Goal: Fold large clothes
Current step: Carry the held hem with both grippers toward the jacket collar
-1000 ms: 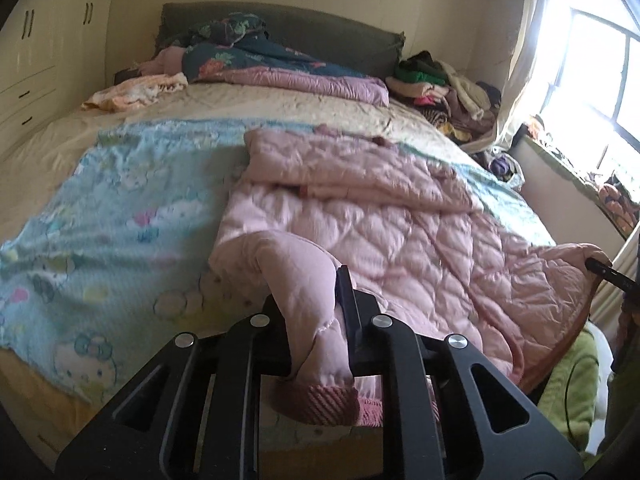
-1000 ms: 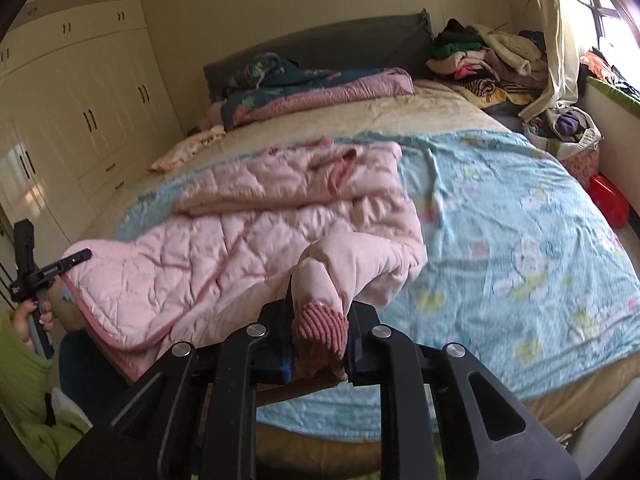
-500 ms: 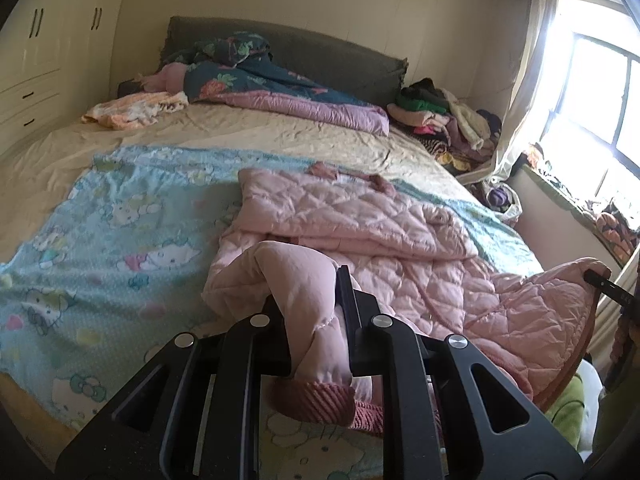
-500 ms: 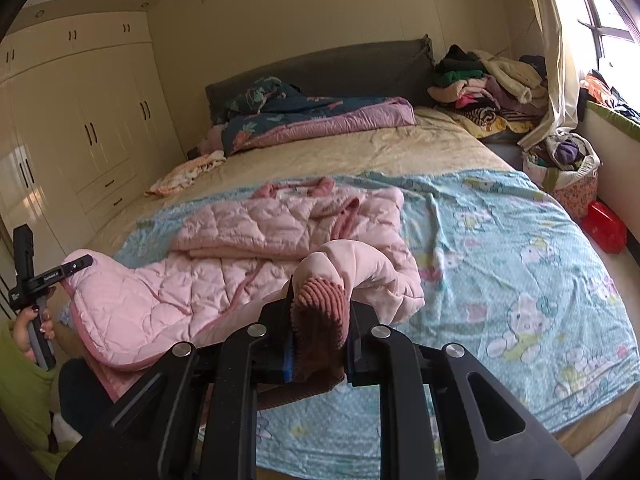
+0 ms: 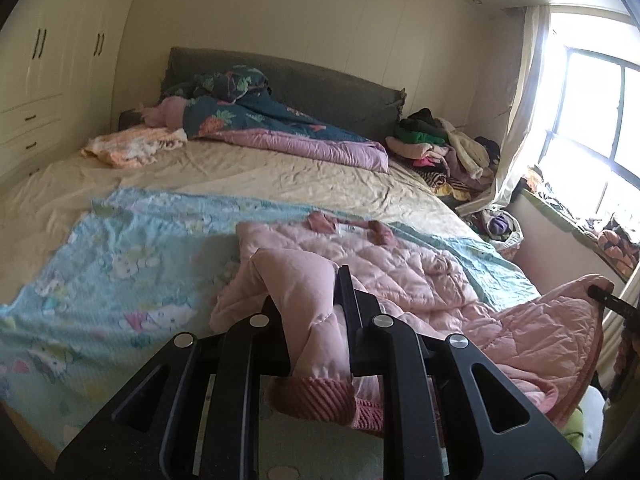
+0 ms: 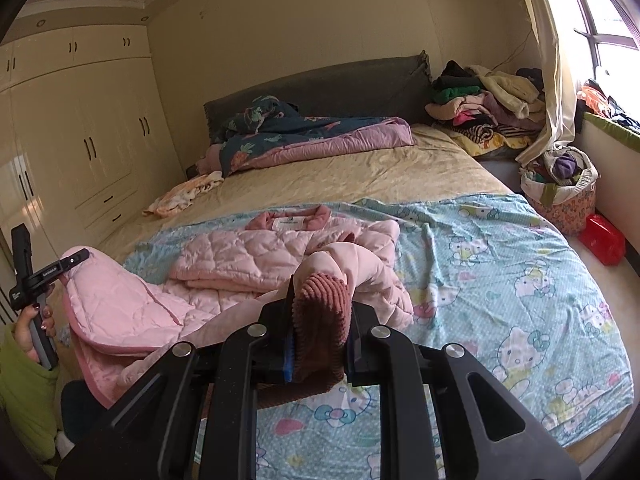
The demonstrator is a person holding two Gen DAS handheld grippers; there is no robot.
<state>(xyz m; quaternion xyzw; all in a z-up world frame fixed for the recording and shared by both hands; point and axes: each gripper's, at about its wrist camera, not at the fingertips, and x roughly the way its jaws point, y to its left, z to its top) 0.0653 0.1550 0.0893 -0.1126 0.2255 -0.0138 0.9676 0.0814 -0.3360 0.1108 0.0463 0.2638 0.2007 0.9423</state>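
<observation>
A pink quilted jacket [image 5: 400, 276] lies on the blue cartoon-print sheet [image 5: 120, 264] on the bed, collar toward the headboard. My left gripper [image 5: 310, 320] is shut on the bottom of the jacket by a ribbed cuff [image 5: 316, 396] and holds it raised. My right gripper [image 6: 320, 320] is shut on the jacket [image 6: 248, 252] at the other ribbed cuff [image 6: 320, 312]. The lower half is lifted off the sheet [image 6: 500, 280] and hangs between the grippers. The left gripper also shows at the left of the right wrist view [image 6: 48, 272].
A folded dark floral quilt [image 6: 304, 136] lies by the grey headboard. A pile of clothes [image 6: 484, 100] sits at the far right corner. A fabric basket [image 6: 560, 188] and a red box [image 6: 604, 240] stand on the floor by the window. Cream wardrobes [image 6: 80, 140] line the left wall.
Both grippers have risen and moved toward the headboard, carrying the jacket's lower half up and over its upper half. Both grips stayed shut.
</observation>
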